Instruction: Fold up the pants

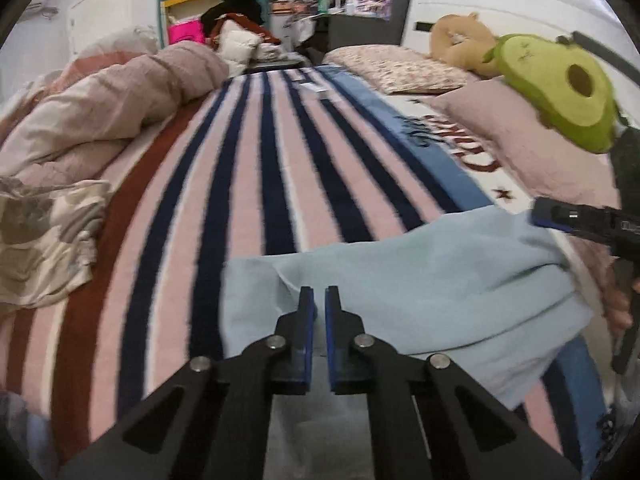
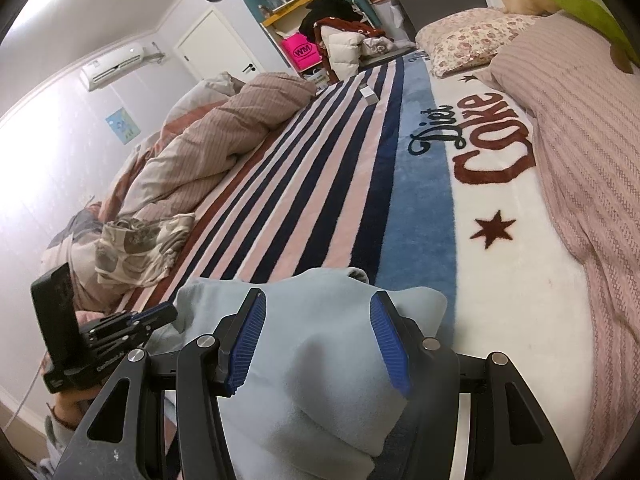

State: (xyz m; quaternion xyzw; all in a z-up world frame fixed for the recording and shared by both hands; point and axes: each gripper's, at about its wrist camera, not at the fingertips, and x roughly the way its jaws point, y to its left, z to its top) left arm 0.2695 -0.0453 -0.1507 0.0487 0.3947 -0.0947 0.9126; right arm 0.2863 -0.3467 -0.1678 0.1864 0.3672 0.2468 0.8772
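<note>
Light blue pants (image 1: pixel 420 272) lie folded on the striped blanket (image 1: pixel 280 160) at the near edge of the bed. My left gripper (image 1: pixel 319 292) is shut, its tips low over the pants' left part beside a small crease; I cannot tell if cloth is pinched. From the right wrist view the left gripper (image 2: pixel 172 312) meets the pants' left edge. My right gripper (image 2: pixel 318 296) stands half wide, with a thick bundle of the pants (image 2: pixel 316 360) filling the space between its blue pads (image 2: pixel 248 340) and draping back over its body. The right gripper (image 1: pixel 538 212) sits at the pants' right edge.
A crumpled duvet (image 1: pixel 100 112) and a patterned garment (image 1: pixel 36 240) lie along the blanket's left side. Pillows (image 1: pixel 400 68), a pink cushion (image 1: pixel 520 140) and an avocado plush (image 1: pixel 560 88) line the right. A hand (image 1: pixel 618 300) holds the right gripper's handle.
</note>
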